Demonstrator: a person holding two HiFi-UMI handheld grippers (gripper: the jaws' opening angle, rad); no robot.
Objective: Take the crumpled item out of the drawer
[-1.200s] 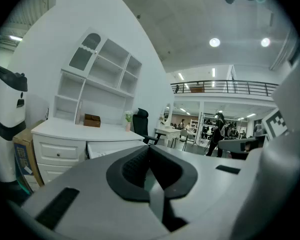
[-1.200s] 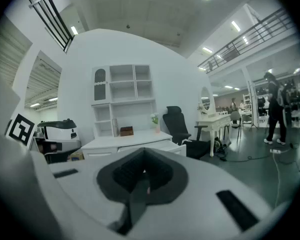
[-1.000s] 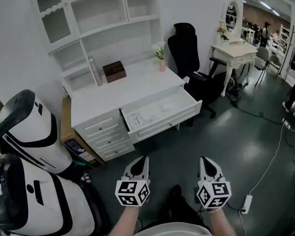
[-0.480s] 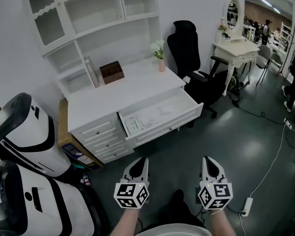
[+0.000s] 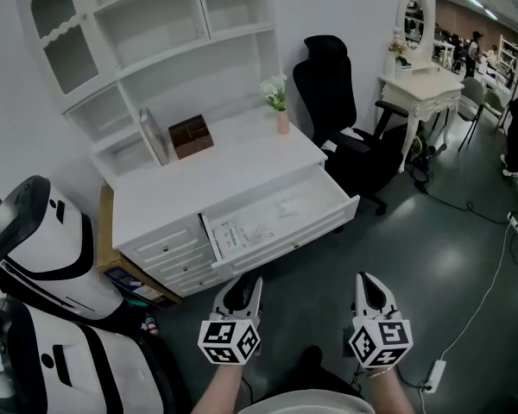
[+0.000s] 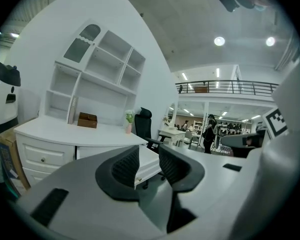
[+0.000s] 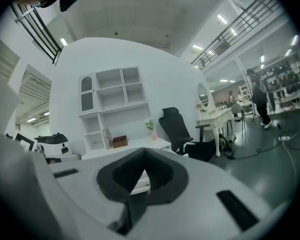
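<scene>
Right, both claws sit low, well short of the desk point(image 5: 216, 172). Left gripper point(image 5: 242, 285) has just been opening: jaws part-way apart, nothing between, prob. readying a grab. Right gripper point(image 5: 369, 283) is pinched together, empty. Ahead, the drawer point(image 5: 285, 236) hangs open, crumpled item point(image 5: 290, 205) inside, right-centre.

I'm out on the bare grey floor point(image 5: 432, 257) of a big hall staged like a home, white desk point(image 5: 216, 166), vanity table point(image 5: 419, 84), mezzanine railing point(image 6: 225, 87) up above.
</scene>
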